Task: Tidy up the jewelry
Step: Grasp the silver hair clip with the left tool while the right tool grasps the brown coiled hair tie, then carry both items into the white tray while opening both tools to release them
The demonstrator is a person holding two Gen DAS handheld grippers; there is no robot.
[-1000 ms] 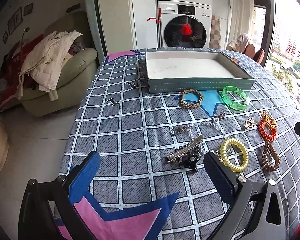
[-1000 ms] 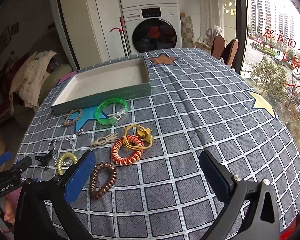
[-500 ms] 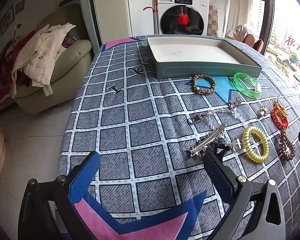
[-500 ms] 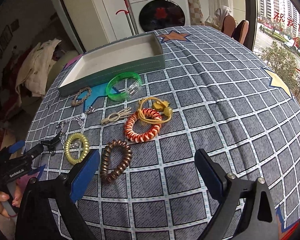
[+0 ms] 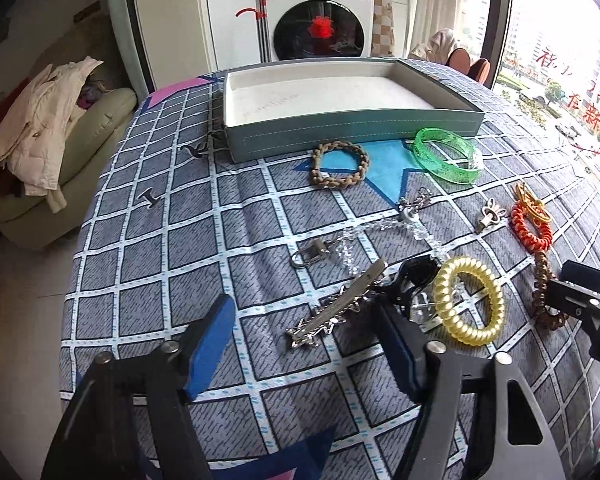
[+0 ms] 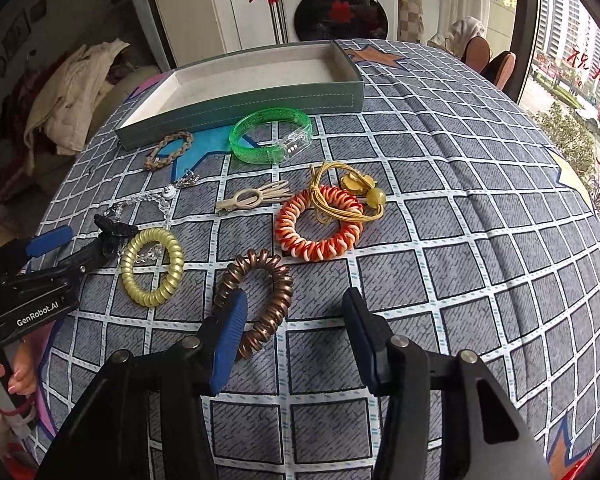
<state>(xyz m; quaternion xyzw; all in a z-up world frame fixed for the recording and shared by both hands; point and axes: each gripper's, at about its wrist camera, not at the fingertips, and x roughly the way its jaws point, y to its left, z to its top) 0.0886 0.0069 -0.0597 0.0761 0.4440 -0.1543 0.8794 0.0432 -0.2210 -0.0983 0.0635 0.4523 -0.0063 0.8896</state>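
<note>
Jewelry lies scattered on the checked tablecloth in front of an empty grey-green tray (image 5: 352, 128) (image 6: 240, 100). My left gripper (image 5: 304, 332) is open, with a silver hair clip (image 5: 336, 308) and a black clip (image 5: 412, 276) lying just ahead of its jaws. Beside them lies a yellow coil tie (image 5: 468, 300) (image 6: 152, 268). My right gripper (image 6: 292, 328) is open, its left finger (image 6: 228, 336) over the near end of a brown coil tie (image 6: 256, 292). Farther off lie an orange coil tie (image 6: 320, 228), a green bangle (image 6: 272, 136), a braided bracelet (image 5: 340, 164) and a crystal chain (image 5: 380, 228).
A gold cord with beads (image 6: 348, 192) and a beige clip (image 6: 252, 198) lie near the orange tie. The table's left edge (image 5: 72, 280) drops to the floor beside a sofa (image 5: 60, 140). A washing machine (image 5: 320, 20) stands behind the table.
Both grippers have moved forward and lower toward the jewelry. Both jaws have narrowed. The left now sits at the silver clip, the right at the brown coil tie.
</note>
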